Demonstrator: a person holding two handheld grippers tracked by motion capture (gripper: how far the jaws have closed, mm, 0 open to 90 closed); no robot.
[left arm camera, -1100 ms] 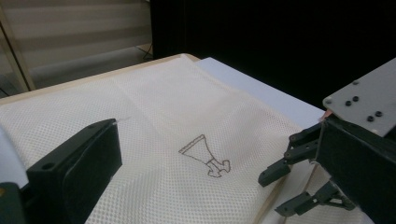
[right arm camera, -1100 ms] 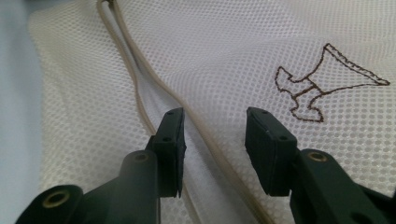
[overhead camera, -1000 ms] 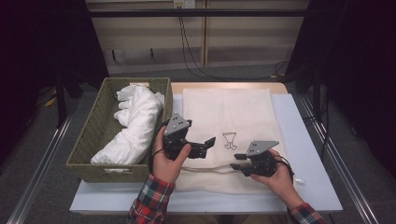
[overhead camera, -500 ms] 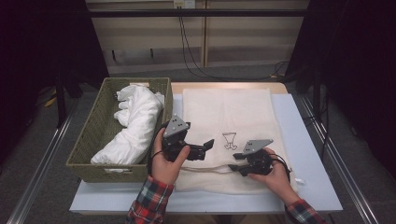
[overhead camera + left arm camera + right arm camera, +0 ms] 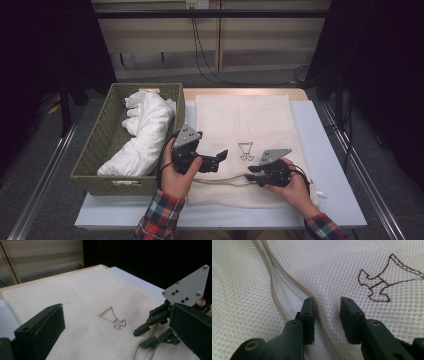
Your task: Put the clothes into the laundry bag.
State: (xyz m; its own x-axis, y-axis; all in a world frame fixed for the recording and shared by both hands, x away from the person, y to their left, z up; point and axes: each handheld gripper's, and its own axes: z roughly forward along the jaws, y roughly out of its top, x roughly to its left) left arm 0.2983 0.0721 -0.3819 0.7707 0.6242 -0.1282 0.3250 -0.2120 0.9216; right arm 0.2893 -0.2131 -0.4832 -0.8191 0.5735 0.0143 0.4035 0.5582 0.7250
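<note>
Cream mesh bag [image 5: 242, 145] is seen spread at centre of the high view, with the left gripper [image 5: 222, 156] and right gripper [image 5: 248, 173] over its lower part. In the left gripper view, that gripper's jaws are spread above the mesh. In the right gripper view, the bag's edge [image 5: 287, 288] is straddled by jaws that have just been closing, not yet pinching.

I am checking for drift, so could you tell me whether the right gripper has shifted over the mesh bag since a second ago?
Yes, slightly. In the high view the right gripper has edged leftward, closer below the embroidered emblem on the mesh bag, its jaws closing further.
</note>
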